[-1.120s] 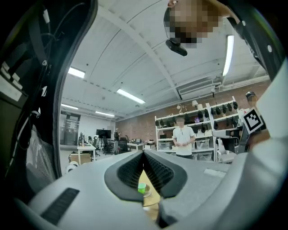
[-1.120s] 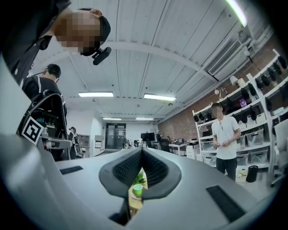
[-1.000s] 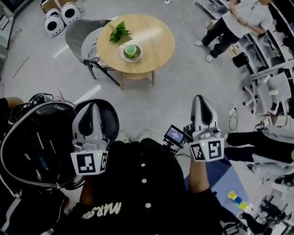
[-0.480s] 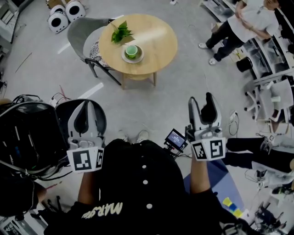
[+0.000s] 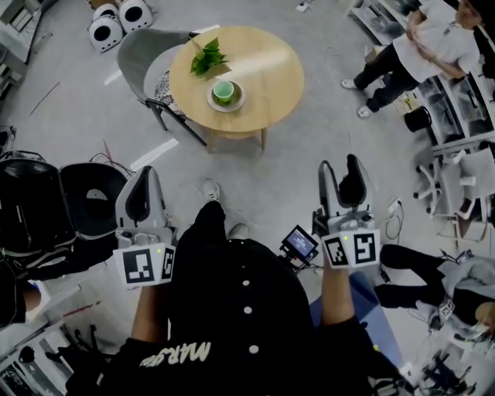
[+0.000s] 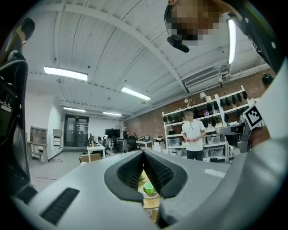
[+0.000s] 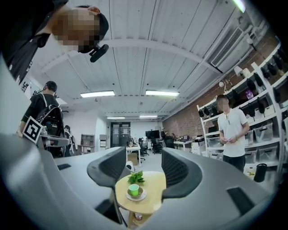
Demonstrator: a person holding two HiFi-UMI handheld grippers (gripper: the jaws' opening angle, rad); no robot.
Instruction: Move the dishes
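Observation:
A green cup (image 5: 223,92) stands on a pale saucer (image 5: 233,103) on a round wooden table (image 5: 263,73), beside a small leafy plant (image 5: 205,57). Both grippers are held at waist height, well short of the table, and hold nothing. My left gripper (image 5: 148,172) is shut, its pads meeting at the tip (image 6: 143,153); the cup (image 6: 149,188) shows through the gap below them. My right gripper (image 5: 340,164) is open (image 7: 143,152). The cup (image 7: 133,189), saucer (image 7: 140,195) and plant (image 7: 136,178) show far off between its jaws.
A grey chair (image 5: 141,58) is tucked at the table's left. A person (image 5: 421,42) stands at the upper right by shelving. Black bags and seats (image 5: 46,205) lie on the floor to my left, white round devices (image 5: 116,19) at the top left.
The person holding the grippers has stepped towards the table, a foot now showing ahead. The black seat at the left has slid away from the left gripper. Neither gripper has changed state.

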